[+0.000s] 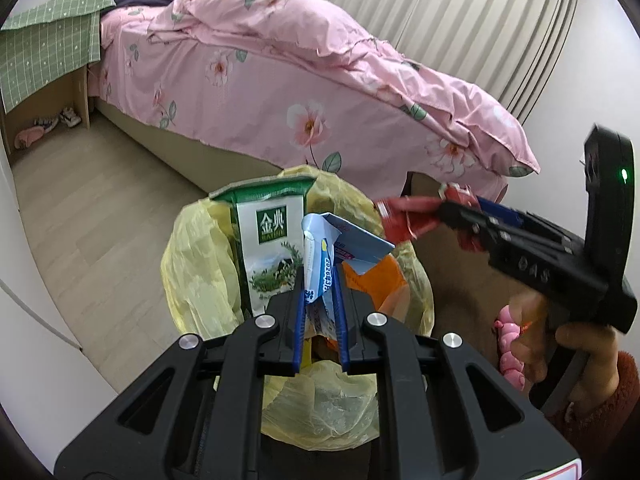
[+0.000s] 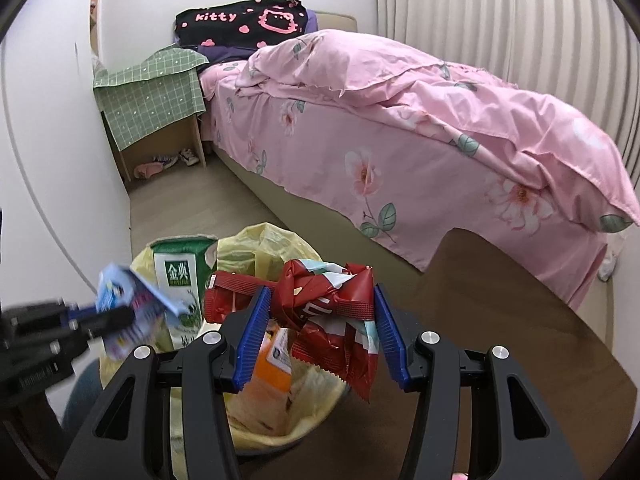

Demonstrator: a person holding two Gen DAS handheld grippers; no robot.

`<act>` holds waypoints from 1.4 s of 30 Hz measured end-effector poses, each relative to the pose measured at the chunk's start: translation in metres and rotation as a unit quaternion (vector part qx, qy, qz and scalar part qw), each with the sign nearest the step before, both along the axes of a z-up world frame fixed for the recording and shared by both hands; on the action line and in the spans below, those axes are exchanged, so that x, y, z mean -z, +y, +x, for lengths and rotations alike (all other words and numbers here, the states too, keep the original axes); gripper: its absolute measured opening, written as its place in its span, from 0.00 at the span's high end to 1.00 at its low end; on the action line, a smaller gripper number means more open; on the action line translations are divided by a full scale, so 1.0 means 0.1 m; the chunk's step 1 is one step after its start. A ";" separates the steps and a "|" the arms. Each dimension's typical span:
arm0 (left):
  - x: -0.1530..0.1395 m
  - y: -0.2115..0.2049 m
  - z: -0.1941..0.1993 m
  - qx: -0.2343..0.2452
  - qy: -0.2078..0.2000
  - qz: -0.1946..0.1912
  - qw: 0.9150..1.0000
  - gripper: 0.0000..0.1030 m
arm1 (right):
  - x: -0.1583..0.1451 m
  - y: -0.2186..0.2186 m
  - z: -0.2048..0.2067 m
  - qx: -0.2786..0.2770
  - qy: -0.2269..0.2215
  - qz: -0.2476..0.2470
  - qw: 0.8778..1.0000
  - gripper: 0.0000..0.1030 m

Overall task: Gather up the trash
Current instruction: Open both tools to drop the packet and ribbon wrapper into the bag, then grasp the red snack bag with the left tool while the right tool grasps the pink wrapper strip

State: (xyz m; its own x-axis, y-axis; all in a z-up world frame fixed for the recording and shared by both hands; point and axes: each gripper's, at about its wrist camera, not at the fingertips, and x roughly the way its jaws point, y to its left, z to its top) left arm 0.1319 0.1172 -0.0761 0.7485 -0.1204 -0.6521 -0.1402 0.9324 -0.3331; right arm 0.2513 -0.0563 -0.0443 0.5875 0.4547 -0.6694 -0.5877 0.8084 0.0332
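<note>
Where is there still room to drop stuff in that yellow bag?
The bag is crowded: a milk carton stands at its left and an orange packet lies in the middle. A bare patch of liner shows at the near rim. Outside, the floor between bag and bed is bare.

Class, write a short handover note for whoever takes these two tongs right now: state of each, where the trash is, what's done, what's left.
Left tongs: shut on a crumpled light-blue paper wrapper, over the bin.
Right tongs: gripping a crumpled red foil snack bag, also above the bin.
Yellow-lined trash bin: already holds a green-and-white milk carton and an orange packet.
Done: both pieces picked up and brought over.
Left: release both into the bin.
</note>
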 end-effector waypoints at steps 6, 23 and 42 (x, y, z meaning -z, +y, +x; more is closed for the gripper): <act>0.08 -0.01 0.00 0.006 0.010 -0.005 1.000 0.89 | 0.03 0.07 0.14 0.011 0.032 0.035 0.999 0.52; -0.08 -0.04 -0.23 -0.012 -0.019 -0.007 1.000 0.46 | -0.13 -0.44 -0.04 0.035 0.032 0.065 0.997 0.43; -0.35 -1.35 -0.29 0.160 -0.040 0.042 0.985 0.44 | -0.05 -2.64 -1.52 0.148 -0.007 0.054 0.987 0.41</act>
